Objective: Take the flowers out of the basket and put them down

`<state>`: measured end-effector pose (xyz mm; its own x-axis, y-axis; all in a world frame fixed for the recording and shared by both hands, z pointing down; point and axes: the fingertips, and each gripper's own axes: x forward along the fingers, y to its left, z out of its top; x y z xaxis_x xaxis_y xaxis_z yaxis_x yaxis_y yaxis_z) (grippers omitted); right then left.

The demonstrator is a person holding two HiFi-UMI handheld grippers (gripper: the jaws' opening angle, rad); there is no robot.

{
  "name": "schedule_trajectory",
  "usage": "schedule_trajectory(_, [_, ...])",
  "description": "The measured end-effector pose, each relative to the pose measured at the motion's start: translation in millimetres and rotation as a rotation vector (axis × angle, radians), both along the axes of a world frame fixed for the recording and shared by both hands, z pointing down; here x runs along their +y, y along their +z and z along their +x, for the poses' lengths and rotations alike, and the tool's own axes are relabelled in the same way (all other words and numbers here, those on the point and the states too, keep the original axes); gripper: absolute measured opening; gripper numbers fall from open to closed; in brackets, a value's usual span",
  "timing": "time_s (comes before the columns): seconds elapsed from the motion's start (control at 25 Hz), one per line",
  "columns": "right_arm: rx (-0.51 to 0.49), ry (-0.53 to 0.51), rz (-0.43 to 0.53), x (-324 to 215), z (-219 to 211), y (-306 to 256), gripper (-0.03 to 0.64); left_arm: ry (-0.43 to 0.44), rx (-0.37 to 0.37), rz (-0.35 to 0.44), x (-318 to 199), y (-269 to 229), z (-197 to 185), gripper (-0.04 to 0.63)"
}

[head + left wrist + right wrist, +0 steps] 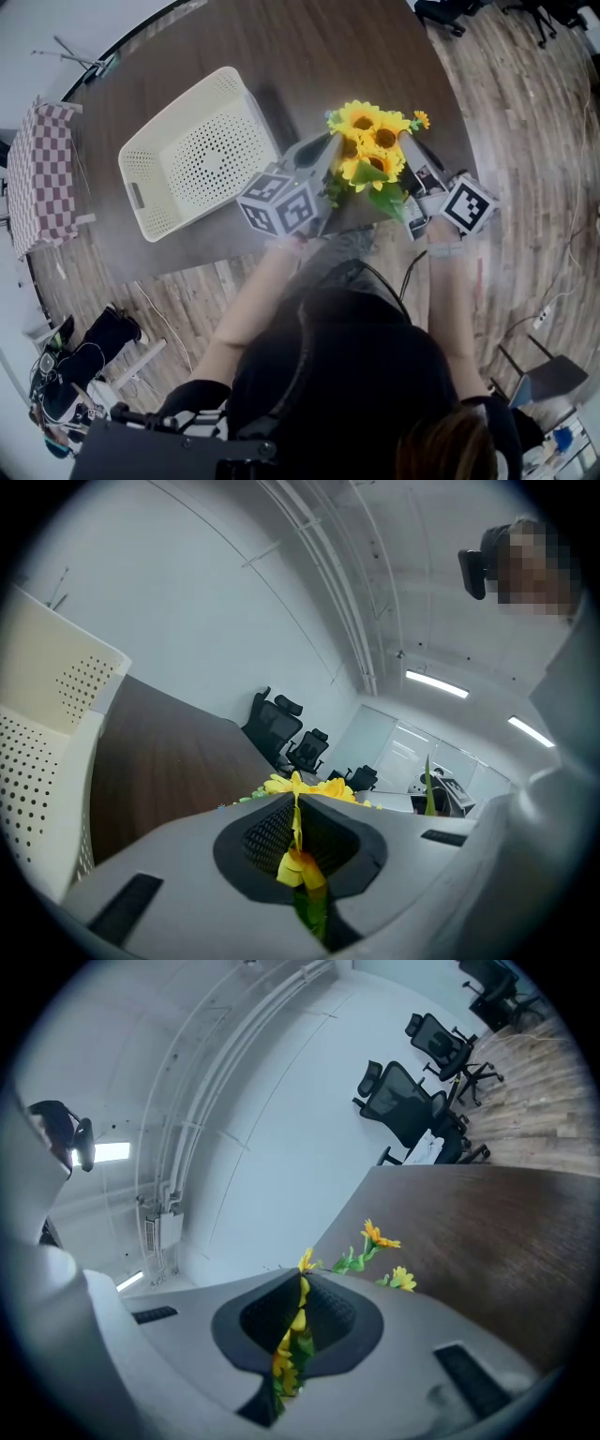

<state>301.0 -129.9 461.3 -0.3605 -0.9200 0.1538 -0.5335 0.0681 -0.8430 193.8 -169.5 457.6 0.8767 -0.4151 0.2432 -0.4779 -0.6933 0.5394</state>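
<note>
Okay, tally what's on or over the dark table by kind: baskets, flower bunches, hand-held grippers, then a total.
basket: 1
flower bunch: 1
hand-held grippers: 2, the left hand-held gripper and the right hand-held gripper, both shut on the flower bunch
total: 4

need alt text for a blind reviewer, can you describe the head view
Seen from above, a person holds a bunch of yellow sunflowers over a dark brown wooden table, the left gripper and right gripper each shut on it from one side. A cream perforated plastic basket sits on the table to the left, apart from the flowers.
</note>
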Motion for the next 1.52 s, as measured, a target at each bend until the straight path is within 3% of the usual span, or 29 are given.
schedule_trajectory(0.72, [0.057, 0.008, 0.03, 1, 1, -7, 0.058, -0.01, -0.06, 0.087, 0, -10, -1, 0.044])
schedule_trajectory(1.16, [0.021, 0.04, 0.018, 9, 4, -3, 0.06, -0.023, -0.045, 0.108, 5, -17, -7, 0.044])
schedule_trajectory(1.24, [0.013, 0.042, 0.025, 11, 4, -4, 0.103, -0.026, -0.041, 0.112, 7, -17, -9, 0.044])
schedule_trajectory(1.52, [-0.015, 0.066, 0.027, 21, 3, -8, 0.103, -0.021, -0.007, 0.133, 16, -29, -13, 0.044])
